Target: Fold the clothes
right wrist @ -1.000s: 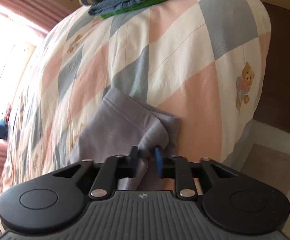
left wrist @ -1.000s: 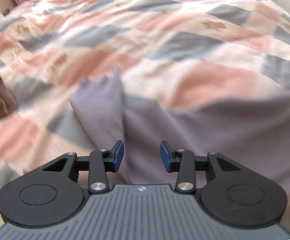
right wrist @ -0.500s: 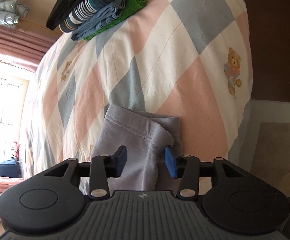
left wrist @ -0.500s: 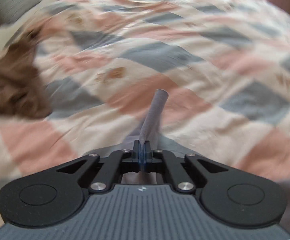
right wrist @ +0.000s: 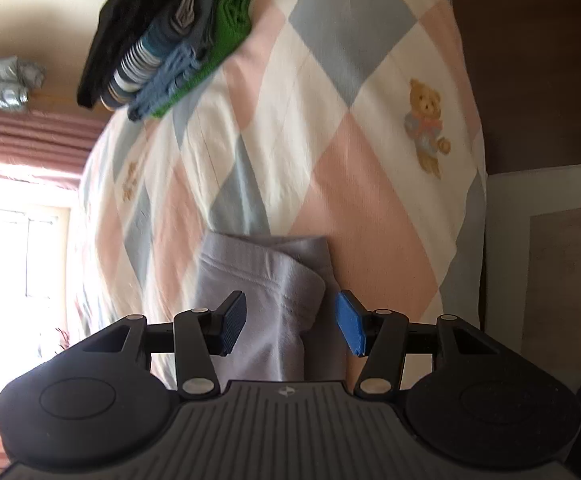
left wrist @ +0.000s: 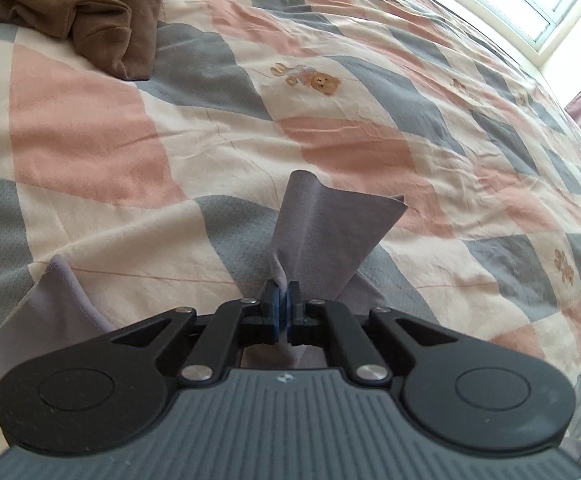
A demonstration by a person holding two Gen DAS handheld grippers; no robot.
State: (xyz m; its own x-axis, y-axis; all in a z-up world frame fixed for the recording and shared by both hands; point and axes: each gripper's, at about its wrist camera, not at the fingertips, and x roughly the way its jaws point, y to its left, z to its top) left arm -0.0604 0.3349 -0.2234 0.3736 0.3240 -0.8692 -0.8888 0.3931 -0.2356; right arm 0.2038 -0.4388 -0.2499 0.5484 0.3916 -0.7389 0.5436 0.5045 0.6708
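Pinching soft, light grey garment (left wrist: 322,236) at its edge, left gripper (left wrist: 281,308) stays-free clenched; right gripper (right wrist: 290,326) hangs released over the hem, best hold.

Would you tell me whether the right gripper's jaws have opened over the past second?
Yes. The right gripper, earlier pinched on the grey garment, now stands wide open, jaws spread either side of its folded hem on the quilt.
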